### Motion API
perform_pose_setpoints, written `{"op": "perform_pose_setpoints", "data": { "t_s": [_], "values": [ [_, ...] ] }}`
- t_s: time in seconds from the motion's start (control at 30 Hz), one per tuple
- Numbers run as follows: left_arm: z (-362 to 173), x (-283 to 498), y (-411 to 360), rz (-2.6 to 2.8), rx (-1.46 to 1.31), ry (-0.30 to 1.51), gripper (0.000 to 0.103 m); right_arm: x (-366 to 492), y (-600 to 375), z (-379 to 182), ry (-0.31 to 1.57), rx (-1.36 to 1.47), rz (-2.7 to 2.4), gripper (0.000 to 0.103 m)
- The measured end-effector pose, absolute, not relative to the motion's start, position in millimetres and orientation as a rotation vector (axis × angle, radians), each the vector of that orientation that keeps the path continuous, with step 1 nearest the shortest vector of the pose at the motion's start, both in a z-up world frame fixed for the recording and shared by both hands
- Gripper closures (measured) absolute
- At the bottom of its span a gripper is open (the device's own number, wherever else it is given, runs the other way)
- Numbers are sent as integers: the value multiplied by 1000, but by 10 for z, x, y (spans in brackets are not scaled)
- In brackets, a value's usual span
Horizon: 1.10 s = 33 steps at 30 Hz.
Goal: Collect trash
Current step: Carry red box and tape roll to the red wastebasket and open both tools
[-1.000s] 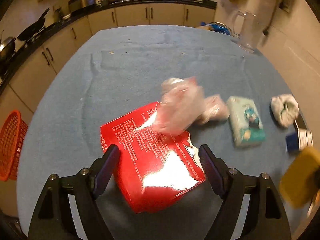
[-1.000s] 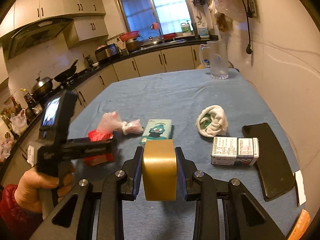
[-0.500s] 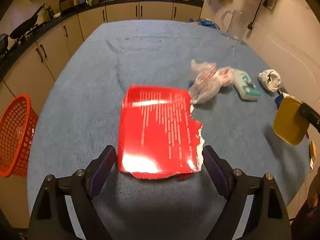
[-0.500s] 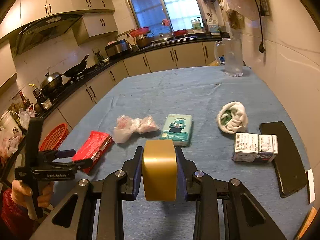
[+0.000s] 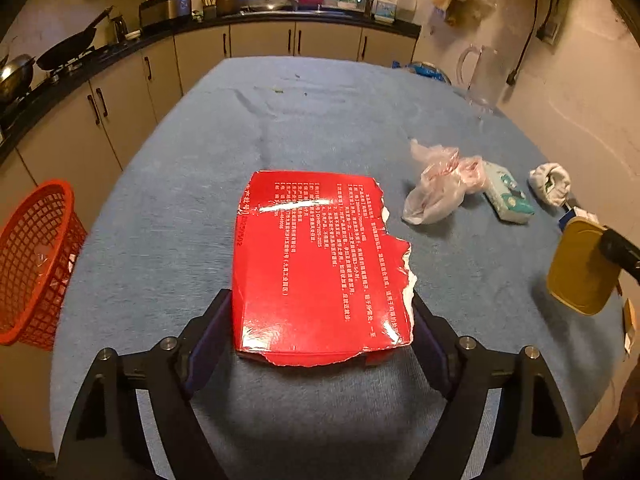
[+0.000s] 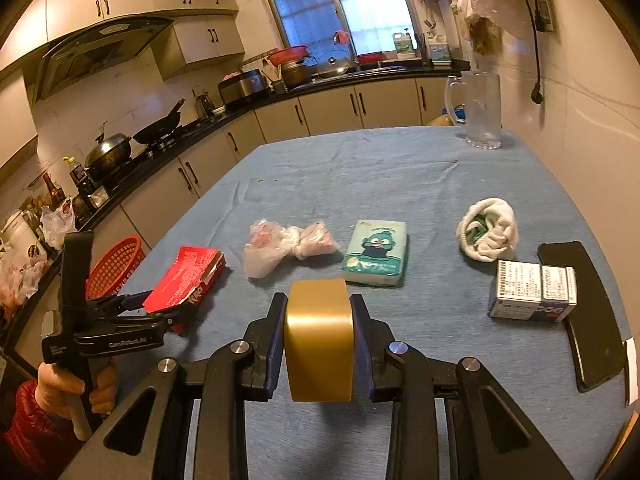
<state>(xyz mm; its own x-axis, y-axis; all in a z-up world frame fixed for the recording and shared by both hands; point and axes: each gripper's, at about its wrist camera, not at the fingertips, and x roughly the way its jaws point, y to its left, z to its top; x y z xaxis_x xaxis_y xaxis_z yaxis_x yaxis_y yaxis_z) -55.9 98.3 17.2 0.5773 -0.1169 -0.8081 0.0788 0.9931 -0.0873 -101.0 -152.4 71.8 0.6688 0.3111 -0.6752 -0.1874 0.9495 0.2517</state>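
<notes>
The left gripper (image 5: 322, 320) sits low over the blue-covered surface (image 5: 320, 120), its jaws spread apart on either side of the near end of the torn red box (image 5: 316, 264), which lies flat near the surface's left edge. I judge this the grasp step: the jaws need to close across the box's width, then carry it left to the orange basket (image 5: 36, 256) standing below that edge. The path there looks open, with nothing between box and rim. The right gripper (image 6: 320, 344) hovers near the front edge, jaws clamped on a roll of yellow tape (image 6: 319, 340). The crumpled plastic bag (image 5: 440, 188) waits just right of the box, beside a tissue pack (image 5: 508, 200), well clear of the grasp.
</notes>
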Motion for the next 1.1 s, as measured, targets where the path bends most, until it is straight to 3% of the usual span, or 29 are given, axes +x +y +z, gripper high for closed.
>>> {"op": "perform_pose_setpoints", "data": {
  "t_s": [0.47, 1.1],
  "values": [
    [578, -872, 1545, -40, -86, 809, 21, -777, -856, 682, 803, 198, 391, 70],
    [868, -1237, 3284, 233, -209, 706, 21, -172, 801, 789, 880, 198, 657, 70]
  ]
}}
